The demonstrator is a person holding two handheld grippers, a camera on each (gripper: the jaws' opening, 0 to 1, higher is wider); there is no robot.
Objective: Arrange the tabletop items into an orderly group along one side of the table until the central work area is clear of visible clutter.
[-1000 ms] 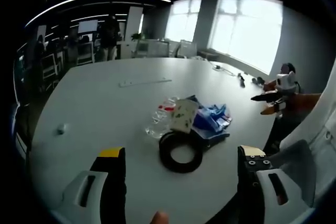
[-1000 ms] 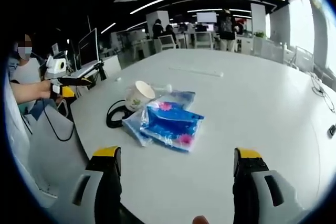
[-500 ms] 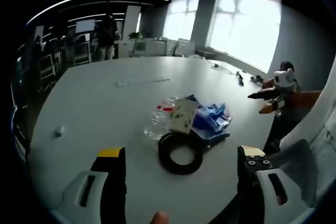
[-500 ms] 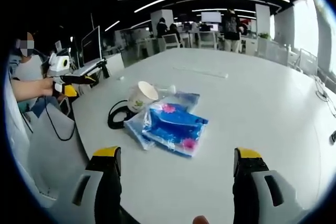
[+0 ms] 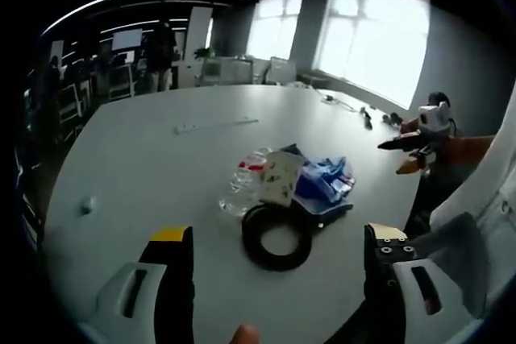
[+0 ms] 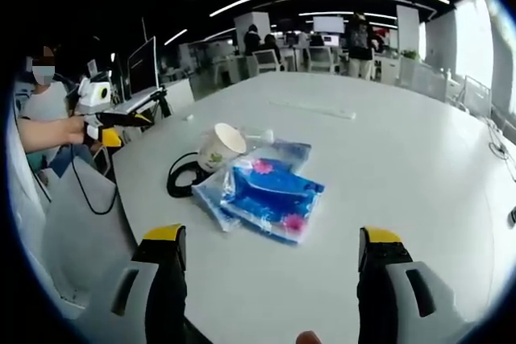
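Note:
On the white table (image 5: 145, 151) lies a small pile: a black coiled cable (image 5: 276, 237), a tipped paper cup (image 5: 280, 178), a crushed clear plastic bottle (image 5: 243, 185) and a blue packet (image 5: 326, 182). My left gripper (image 5: 274, 241) stands open just short of the cable. In the right gripper view the blue packet (image 6: 272, 195) lies nearest, with the paper cup (image 6: 221, 145) and black cable (image 6: 182, 176) behind it. My right gripper (image 6: 274, 241) is open, short of the packet. Each gripper shows in the other's view, the right gripper (image 5: 419, 141) far right and the left gripper (image 6: 109, 121) far left.
A long pale strip (image 5: 216, 125) lies further along the table, and a small white object (image 5: 86, 205) sits near its left edge. Cables (image 5: 345, 106) lie towards the windows. Desks, chairs and people stand beyond the table. A person's arm (image 6: 44, 130) holds the left gripper.
Both views have drifted slightly; the pile appears a little nearer in the right gripper view. Nothing on the table has moved.

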